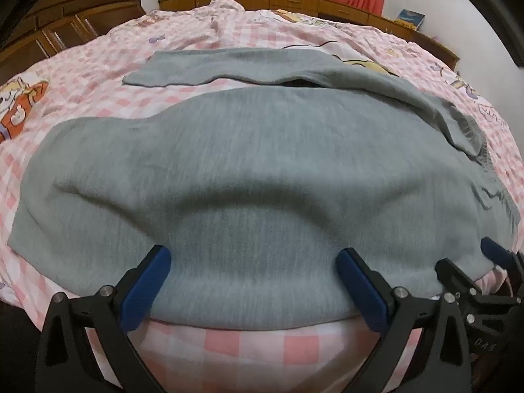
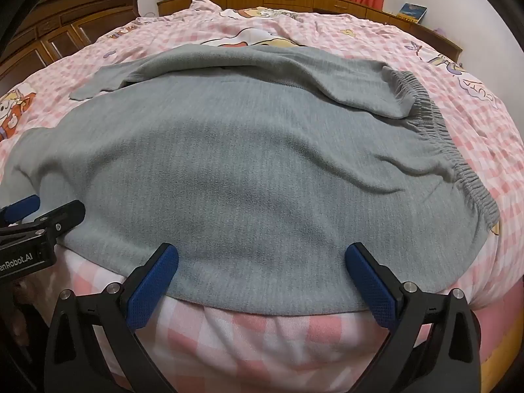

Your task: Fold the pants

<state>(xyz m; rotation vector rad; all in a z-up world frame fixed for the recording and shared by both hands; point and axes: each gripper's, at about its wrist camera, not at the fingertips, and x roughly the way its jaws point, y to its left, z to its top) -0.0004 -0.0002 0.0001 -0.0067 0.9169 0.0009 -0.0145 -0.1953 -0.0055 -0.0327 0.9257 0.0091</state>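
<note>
Here the grey fleece pants [image 1: 249,170] lay left-to-right just beyond my spread left gripper [image 1: 255,281] and spread right gripper [image 2: 262,278], waistband [image 2: 458,150] far right.

pants [image 1: 249,170] blurred, far leg partly hidden

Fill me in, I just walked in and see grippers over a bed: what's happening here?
A person holding two grippers is working on grey pants spread across a pink checked bedspread. The left gripper and right gripper are both open, side by side at the near edge of the fabric. Neither has gripped it. The elastic waistband lies to the right, and the far leg is angled away from the near one.
</note>
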